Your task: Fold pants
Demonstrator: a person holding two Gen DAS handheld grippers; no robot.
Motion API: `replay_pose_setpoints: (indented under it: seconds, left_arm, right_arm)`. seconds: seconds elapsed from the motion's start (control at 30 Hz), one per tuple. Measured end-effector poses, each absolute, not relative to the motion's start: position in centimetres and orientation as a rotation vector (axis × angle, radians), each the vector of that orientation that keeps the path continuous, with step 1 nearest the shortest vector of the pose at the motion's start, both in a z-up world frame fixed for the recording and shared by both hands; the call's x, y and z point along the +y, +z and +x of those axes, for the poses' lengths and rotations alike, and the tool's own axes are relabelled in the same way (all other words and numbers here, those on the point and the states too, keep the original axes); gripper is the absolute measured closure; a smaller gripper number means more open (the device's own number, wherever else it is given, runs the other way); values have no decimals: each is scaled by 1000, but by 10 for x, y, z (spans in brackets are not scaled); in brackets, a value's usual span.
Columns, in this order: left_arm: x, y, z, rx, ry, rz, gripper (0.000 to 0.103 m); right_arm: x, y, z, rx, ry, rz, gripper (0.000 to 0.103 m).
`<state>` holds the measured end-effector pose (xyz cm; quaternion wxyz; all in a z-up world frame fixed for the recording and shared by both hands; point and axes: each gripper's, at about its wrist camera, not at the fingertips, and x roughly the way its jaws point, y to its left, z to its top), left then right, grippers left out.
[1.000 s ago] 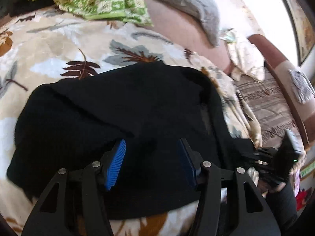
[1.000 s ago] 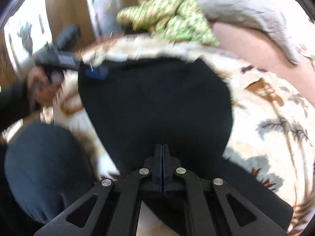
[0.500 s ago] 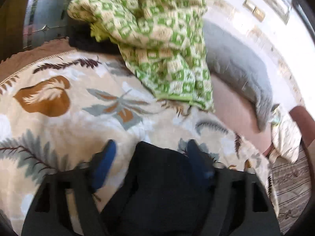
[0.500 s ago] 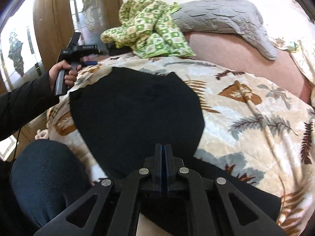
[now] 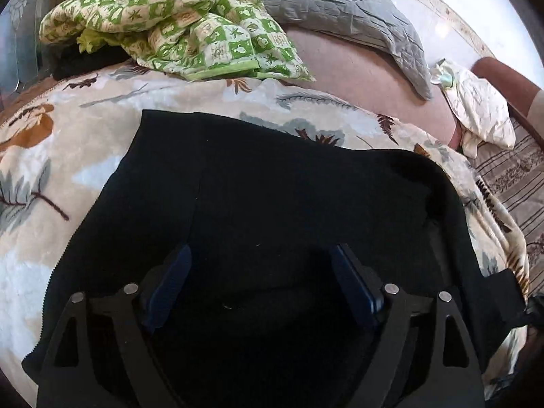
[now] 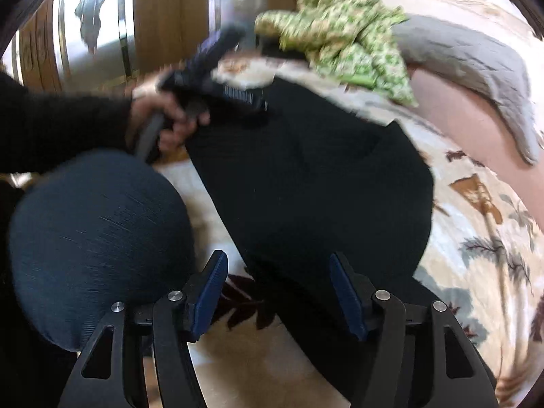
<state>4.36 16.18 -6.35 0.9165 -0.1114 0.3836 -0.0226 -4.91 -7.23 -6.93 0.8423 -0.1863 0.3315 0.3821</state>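
The left gripper [image 5: 260, 272] is hovering with jaws wide, gripping nothing, over the black pants [image 5: 289, 210]. The right gripper [image 6: 278, 289] is likewise standing wide and empty above the pants' near edge. The pants are lying folded on the leaf-print blanket [image 5: 68, 156] covering the bed, a green checked quilt [image 5: 190, 23] sitting beyond.

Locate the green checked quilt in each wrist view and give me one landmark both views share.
Left wrist: the green quilt lies bunched at upper left, beyond the black pants.
Right wrist: the quilt is at top centre-right, blurred, beyond the pants.
Shared landmark: the grey pillow lies just right of the quilt in both views.
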Motion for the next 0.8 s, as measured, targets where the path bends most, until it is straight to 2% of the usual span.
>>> replay_pose_setpoints:
  seconds: [0.1,0.2,0.23,0.27,0.33,0.4,0.5,0.67,0.8]
  left_arm:
    - [162,-65,46,788,-57,-229,15]
    - [162,-65,44,785,-57,-225,15]
    - [162,-66,45,784,-58,-227,15]
    - [162,-66,45,782,-60,-230,15]
    - [163,-67,44,780,-64,-235,15]
    - [163,-67,44,778,-67,-238,14]
    - [163,-68,44,775,-76,-241,13]
    - [165,-69,45,766,-105,-261,8]
    - [166,-70,45,761,-110,-267,8]
  right_arm:
    - [-67,-80,-35,762,804,-394,45]
    - [-69,-81,-25,788,799,-360,55]
    - [-71,-80,-23,793,800,-340,67]
    - [-73,-79,-21,799,796,-326,74]
    - [-77,-77,-19,798,772,-310,95]
    - [-86,-70,-16,781,760,-245,98]
    - [-112,-53,-4,712,695,-94,98]
    - [-195,-16,9,471,568,357,98]
    - [-221,9,-16,292,622,542,98]
